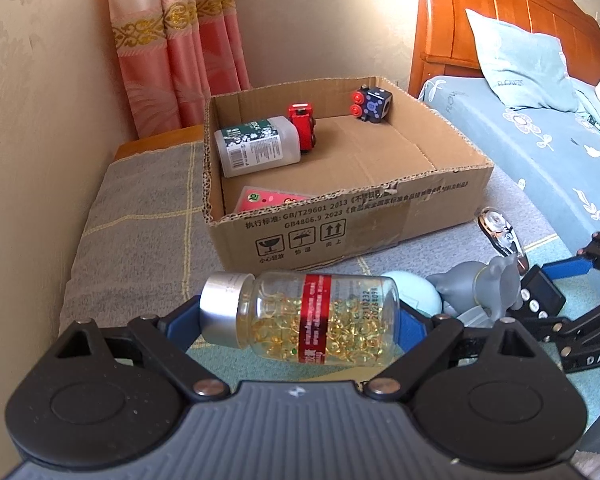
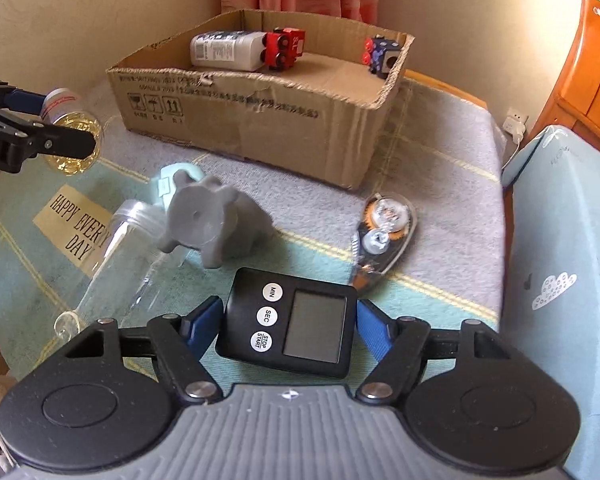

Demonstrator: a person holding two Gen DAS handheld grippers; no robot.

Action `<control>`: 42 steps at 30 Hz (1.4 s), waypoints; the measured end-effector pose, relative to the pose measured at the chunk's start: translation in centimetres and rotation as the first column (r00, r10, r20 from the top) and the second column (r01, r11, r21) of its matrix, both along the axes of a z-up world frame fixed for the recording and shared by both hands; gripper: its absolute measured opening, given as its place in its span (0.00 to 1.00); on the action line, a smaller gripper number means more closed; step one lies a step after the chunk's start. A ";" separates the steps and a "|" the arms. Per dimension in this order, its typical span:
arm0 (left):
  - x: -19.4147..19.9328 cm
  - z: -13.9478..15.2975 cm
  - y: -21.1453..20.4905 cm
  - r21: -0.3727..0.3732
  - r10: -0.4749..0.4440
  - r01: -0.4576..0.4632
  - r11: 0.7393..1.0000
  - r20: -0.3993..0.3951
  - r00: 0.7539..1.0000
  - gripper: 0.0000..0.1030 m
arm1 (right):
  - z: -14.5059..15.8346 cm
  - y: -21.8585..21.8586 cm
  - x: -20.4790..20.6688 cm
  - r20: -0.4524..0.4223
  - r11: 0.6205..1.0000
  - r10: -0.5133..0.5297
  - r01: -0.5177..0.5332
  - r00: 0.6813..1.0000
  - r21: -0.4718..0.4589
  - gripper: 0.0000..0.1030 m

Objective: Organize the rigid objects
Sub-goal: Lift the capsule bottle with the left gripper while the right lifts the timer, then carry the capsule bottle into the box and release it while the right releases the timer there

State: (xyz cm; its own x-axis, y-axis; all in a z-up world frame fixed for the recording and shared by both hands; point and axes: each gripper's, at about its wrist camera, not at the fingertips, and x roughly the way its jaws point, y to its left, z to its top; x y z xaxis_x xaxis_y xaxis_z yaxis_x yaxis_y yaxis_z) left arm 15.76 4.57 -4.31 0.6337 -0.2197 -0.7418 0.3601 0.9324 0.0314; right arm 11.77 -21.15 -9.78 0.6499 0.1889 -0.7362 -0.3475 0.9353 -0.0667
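Left tongs (image 1: pixel 300 320), clamped end to end on a capsule bottle (image 1: pixel 300 316) held on its side, silver cap toward the left finger, clear of the cloth-covered table (image 1: pixel 140 216). Beyond it, an open cardboard box (image 1: pixel 340 216) stands on the table; inside lie a white bottle (image 1: pixel 256 146) with a red toy car (image 1: pixel 302 126) touching its far end, a dark toy cube (image 1: pixel 372 104) in the far right corner, and a pink pack (image 1: pixel 266 199) against the near wall. To the right of the capsule bottle, on the table: a pale blue egg-shaped item (image 1: pixel 418 290), a grey animal figure (image 2: pixel 212 220), and a clear empty bottle (image 2: pixel 132 256) lying beside the figure. Further right, a correction-tape dispenser (image 2: pixel 384 232) lies apart from the others, between box and timer. Right tongs (image 2: pixel 288 326), with a black timer (image 2: pixel 288 322) between the blue fingers (image 2: pixel 370 322); the right pad meets the timer's edge, the left stands just beside it, so whether the grip is firm cannot be told. The timer's underside is hidden. At far right, a bed (image 1: pixel 540 152) with a pillow (image 1: pixel 520 56).
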 end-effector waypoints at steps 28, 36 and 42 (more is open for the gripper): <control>10.6 3.6 -8.1 -0.021 -0.045 0.049 0.999 0.161 0.986 0.94 | 10.0 -1.3 4.8 0.238 0.997 0.062 -0.051 0.969 -0.053 0.75; 8.2 5.4 -5.0 -0.029 0.025 -0.020 0.999 0.184 0.983 0.96 | 10.8 0.5 8.0 0.233 0.995 0.090 -0.078 0.968 -0.060 0.75; 3.8 5.3 -2.9 -0.004 0.063 -0.064 0.998 0.213 0.975 0.97 | 11.1 2.8 12.6 0.201 0.996 0.091 -0.084 0.975 -0.044 0.75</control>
State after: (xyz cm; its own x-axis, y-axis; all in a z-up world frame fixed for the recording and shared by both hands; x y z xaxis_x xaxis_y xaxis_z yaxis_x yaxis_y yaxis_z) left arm 19.57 1.62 1.02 0.7897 -0.1722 -0.5888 0.2848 0.9530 0.1033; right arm 24.40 -18.36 1.29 0.7685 0.2281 -0.5979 -0.4034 0.8979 -0.1759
